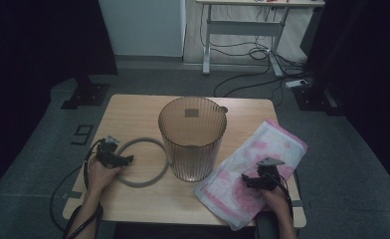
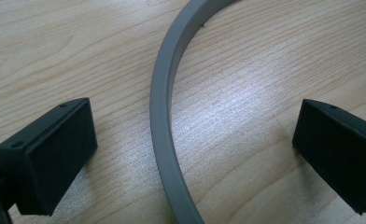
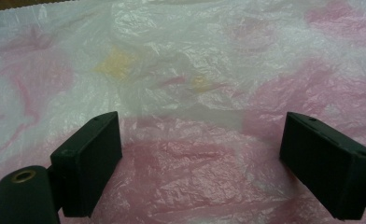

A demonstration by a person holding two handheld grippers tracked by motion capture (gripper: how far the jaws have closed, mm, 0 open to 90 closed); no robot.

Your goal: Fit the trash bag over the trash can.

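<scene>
on the surface (image 1: 133, 112) a ribbed bin (image 1: 192, 139) stood upright near the middle. a ring (image 1: 148, 180) lay flat just left of the bin, its right edge beside the bin's base. a plastic bag (image 1: 262, 159) lay spread to the bin's right, reaching the surface's right and near edges. the left tool (image 1: 121, 160) sat over the ring's left arc, the right tool (image 1: 255, 181) over the bag.

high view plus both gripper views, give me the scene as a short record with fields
table: light wooden table
centre: ribbed brown translucent bin, upright, open top
left gripper: open, grey ring lies flat between its jaws, pads clear of it
right gripper: open, over the pink and white plastic bag
bag: flat, right of bin
ring: left of bin
</scene>
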